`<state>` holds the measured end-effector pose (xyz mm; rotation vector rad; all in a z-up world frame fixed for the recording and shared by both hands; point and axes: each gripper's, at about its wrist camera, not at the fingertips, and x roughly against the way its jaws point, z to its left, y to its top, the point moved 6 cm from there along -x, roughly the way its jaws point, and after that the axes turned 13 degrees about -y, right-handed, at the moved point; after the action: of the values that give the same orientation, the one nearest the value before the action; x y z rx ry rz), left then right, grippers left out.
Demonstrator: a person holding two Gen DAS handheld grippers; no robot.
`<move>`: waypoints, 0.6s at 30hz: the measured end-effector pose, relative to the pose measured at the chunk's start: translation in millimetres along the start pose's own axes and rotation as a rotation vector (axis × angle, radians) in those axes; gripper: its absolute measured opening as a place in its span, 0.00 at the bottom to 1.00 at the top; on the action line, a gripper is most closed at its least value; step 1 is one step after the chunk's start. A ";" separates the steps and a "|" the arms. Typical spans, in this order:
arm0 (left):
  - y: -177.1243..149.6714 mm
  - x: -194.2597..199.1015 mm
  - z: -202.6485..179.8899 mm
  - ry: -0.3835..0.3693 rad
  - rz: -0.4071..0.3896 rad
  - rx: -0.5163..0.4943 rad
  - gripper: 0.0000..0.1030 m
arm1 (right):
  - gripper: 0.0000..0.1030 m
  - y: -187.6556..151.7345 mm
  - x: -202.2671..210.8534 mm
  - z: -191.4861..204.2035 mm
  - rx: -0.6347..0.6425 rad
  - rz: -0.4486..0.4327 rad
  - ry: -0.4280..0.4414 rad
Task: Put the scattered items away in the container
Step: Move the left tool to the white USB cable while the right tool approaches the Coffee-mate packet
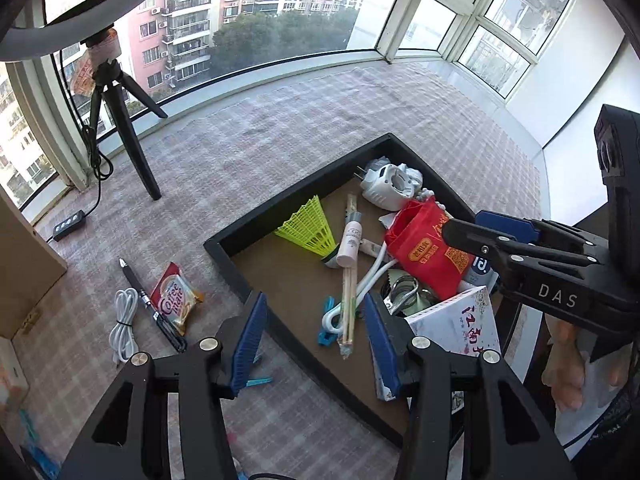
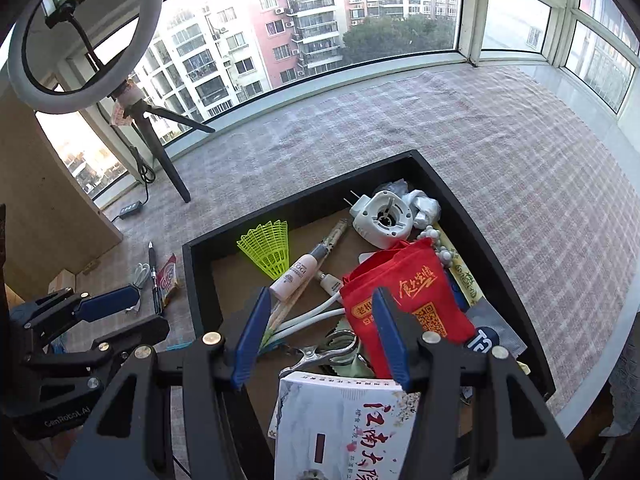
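Observation:
A black-walled tray [image 1: 224, 246] [image 2: 191, 280] sits on the checked cloth and holds a red pouch [image 1: 424, 248] [image 2: 404, 292], a yellow shuttlecock [image 1: 310, 226] [image 2: 268, 250], a white plug [image 1: 390, 184] [image 2: 382, 216], a bottle [image 1: 350, 242], chopsticks, a white cable, a clip and a book [image 2: 340, 432]. Outside it to the left lie a black pen [image 1: 150, 304], a coffee sachet [image 1: 176, 300] and a coiled white cable [image 1: 125, 322]. My left gripper [image 1: 316, 340] is open and empty over the tray's near-left wall. My right gripper [image 2: 320, 340] is open and empty above the tray's contents.
A ring light on a black tripod [image 1: 120, 120] [image 2: 160, 148] stands at the back left, with a cable and a black controller [image 1: 69, 224]. A cardboard box [image 1: 24, 264] stands at the far left. A blue clip [image 1: 258, 381] lies on the cloth beside the tray.

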<state>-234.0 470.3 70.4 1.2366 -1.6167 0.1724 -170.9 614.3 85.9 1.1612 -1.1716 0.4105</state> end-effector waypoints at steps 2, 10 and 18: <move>-2.0 12.4 21.5 0.021 -0.012 0.031 0.46 | 0.51 0.8 1.1 17.6 0.035 -0.006 0.027; -12.5 63.4 117.8 0.124 -0.060 0.164 0.46 | 0.51 -4.1 5.8 93.1 0.207 -0.030 0.102; -32.7 62.6 173.2 0.164 -0.017 0.234 0.46 | 0.51 -10.4 -11.7 159.5 0.311 0.058 0.169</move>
<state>-313.0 306.2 27.8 1.3756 -1.4740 0.4518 -246.8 475.5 60.5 1.3327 -1.0180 0.7417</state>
